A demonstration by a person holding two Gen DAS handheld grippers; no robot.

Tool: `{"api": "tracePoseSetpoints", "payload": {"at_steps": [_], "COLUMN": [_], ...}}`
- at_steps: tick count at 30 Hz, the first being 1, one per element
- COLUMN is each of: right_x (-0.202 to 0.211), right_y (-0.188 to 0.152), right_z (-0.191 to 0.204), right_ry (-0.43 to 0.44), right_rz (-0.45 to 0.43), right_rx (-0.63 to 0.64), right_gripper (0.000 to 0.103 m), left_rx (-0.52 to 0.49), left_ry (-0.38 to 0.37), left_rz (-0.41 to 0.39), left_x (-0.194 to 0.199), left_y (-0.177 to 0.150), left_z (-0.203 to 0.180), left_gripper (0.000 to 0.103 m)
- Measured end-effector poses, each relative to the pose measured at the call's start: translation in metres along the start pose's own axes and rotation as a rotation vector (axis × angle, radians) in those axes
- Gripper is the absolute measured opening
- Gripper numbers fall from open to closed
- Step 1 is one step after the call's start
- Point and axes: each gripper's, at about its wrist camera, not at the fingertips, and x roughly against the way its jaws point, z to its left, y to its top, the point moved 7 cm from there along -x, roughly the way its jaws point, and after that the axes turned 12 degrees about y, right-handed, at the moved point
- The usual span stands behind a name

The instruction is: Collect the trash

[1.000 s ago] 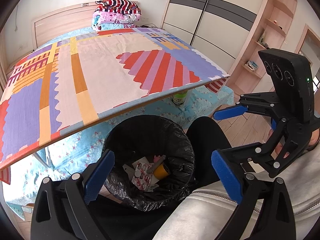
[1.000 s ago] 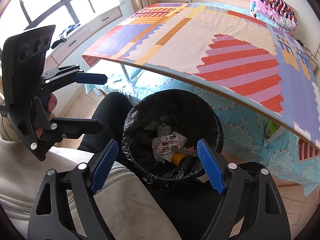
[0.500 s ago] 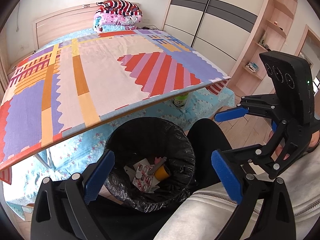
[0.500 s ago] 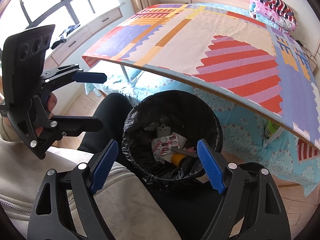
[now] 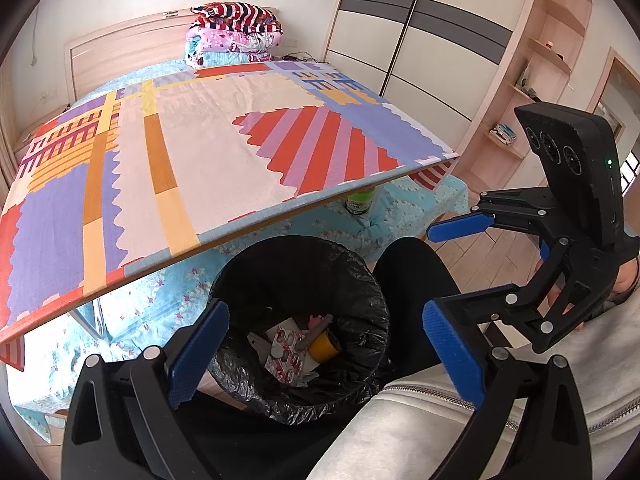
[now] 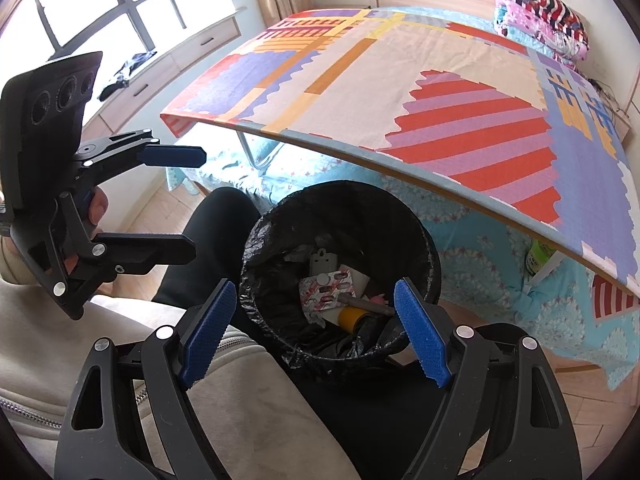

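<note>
A bin with a black liner point(image 5: 360, 280) point(image 6: 420, 232) stands on the floor between the person's legs. Inside it lie a blister pack point(image 5: 284, 354) point(image 6: 328, 290), a yellow-ended tube point(image 5: 324, 346) point(image 6: 352, 314) and white scraps. My left gripper point(image 5: 326, 348) hangs above the bin, open, with nothing between its blue pads. My right gripper point(image 6: 316, 330) is likewise open and empty over the bin. Each gripper shows in the other's view: the right gripper point(image 5: 444, 268) at the right side, the left gripper point(image 6: 188, 200) at the left side, both with jaws apart.
A board covered with a colourful patterned cloth point(image 5: 180, 168) point(image 6: 400, 88) juts over the bin's far side. Beneath it a green bottle point(image 5: 360, 202) point(image 6: 538, 258) stands on the blue bedsheet. Folded quilts point(image 5: 234, 32) sit at the headboard. A wardrobe point(image 5: 420, 40) and shelves stand to the right.
</note>
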Motion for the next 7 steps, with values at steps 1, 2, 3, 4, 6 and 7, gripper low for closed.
{"api": "tracePoseSetpoints", "payload": {"at_steps": [1, 2, 3, 4, 6, 7], "right_x": [0.0003, 0.0007, 0.0011, 0.0016, 0.0021, 0.0019], "right_y": [0.0002, 0.0004, 0.0005, 0.0008, 0.0009, 0.0009], "right_z": [0.0002, 0.0004, 0.0009, 0.0006, 0.0004, 0.0001], "right_ry": [-0.001, -0.001, -0.002, -0.003, -0.004, -0.004], "right_rz": [0.000, -0.001, -0.002, -0.004, -0.008, -0.007], "right_rx": [0.002, 0.004, 0.005, 0.005, 0.002, 0.001], "right_gripper": [0.081, 0.081, 0.081, 0.081, 0.081, 0.081], "left_rx": [0.002, 0.004, 0.003, 0.004, 0.004, 0.001], "left_ry": [-0.003, -0.002, 0.000, 0.001, 0.005, 0.007], "left_rz": [0.001, 0.003, 0.005, 0.006, 0.004, 0.000], "left_x": [-0.0002, -0.0006, -0.0009, -0.0009, 0.0002, 0.0010], "left_y": [0.0000, 0.0002, 0.0002, 0.0004, 0.0009, 0.0011], "left_z": [0.0000, 0.0004, 0.0009, 0.0010, 0.0013, 0.0012], "left_gripper": [0.094, 0.094, 0.094, 0.094, 0.094, 0.094]}}
